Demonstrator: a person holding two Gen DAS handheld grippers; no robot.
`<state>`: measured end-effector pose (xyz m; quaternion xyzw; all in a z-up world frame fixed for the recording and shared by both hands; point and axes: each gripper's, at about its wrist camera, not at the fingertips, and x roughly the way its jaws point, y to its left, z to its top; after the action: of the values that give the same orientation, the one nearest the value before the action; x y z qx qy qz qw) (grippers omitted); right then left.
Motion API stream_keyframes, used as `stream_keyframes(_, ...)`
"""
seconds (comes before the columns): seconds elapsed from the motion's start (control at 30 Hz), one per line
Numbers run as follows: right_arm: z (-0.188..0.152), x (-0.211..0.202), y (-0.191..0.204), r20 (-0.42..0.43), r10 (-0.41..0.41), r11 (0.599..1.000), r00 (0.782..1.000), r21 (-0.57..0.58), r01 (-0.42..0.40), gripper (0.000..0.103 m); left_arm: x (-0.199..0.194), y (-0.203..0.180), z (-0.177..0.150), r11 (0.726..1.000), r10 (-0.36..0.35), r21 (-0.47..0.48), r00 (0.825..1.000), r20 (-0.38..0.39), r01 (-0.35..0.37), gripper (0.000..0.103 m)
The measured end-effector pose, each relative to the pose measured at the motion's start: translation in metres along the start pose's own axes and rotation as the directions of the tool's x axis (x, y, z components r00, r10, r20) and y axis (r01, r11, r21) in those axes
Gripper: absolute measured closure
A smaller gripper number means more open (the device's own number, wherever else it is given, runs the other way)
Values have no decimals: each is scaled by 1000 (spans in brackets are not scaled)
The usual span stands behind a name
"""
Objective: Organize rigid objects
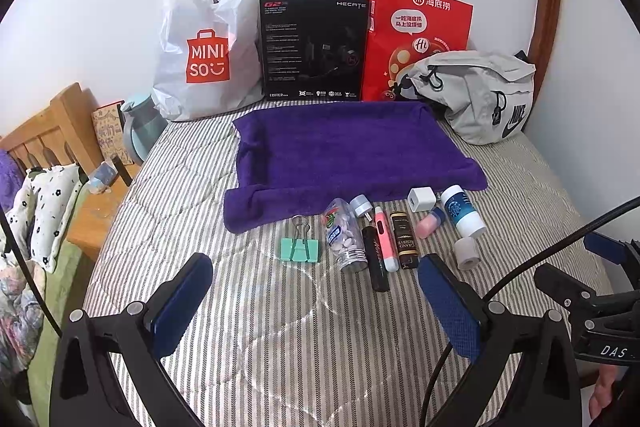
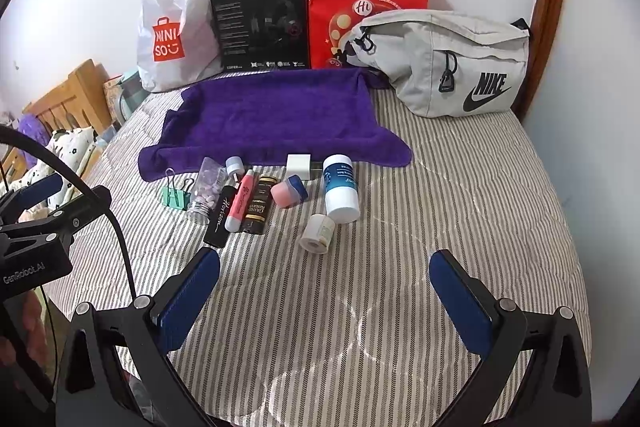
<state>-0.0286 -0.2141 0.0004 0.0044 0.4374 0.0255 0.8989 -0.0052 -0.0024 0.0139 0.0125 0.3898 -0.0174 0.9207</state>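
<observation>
Lengthwise toward the towel (image 1: pixel 352 151): black tube (image 1: pixel 375 259).

Right gripper (image 2: pixel 324 291) spread wide and empty above a striped quilt (image 2: pixel 460 187), small items lined up ahead.

Ahead of the left finger lie a black Horizon tube (image 2: pixel 219 215), a pink-capped tube (image 2: pixel 239 205) and a black Grand Reserve box (image 2: pixel 258 205), side by side and touching. Between the two fingers and a little beyond sits a roll of tape (image 2: pixel 317 233), with a white-and-blue bottle (image 2: pixel 340 187) just behind it. Farther left are a clear pill bottle (image 2: pixel 206 193) and a green binder clip (image 2: pixel 176 195). A pink-and-blue jar (image 2: pixel 289 191) and white charger cube (image 2: pixel 298 166) lie near a purple towel (image 2: pixel 272 111).
</observation>
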Motion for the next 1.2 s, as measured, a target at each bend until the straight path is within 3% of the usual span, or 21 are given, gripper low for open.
stream_keyframes(0.57,3,1,-3,-7,0,1000,1000,-2,0,0,10,4,6,1000,-1,-9,1000,-16,1,0)
stream_keyframes(0.9,11,46,-16,-90,-9,1000,996,19,10,0,90,28,3,998,16,-51,990,-138,-24,0)
stream_keyframes(1.2,6,84,-26,-176,-37,999,984,32,43,0,155,41,-12,1000,20,-13,974,-226,-24,0)
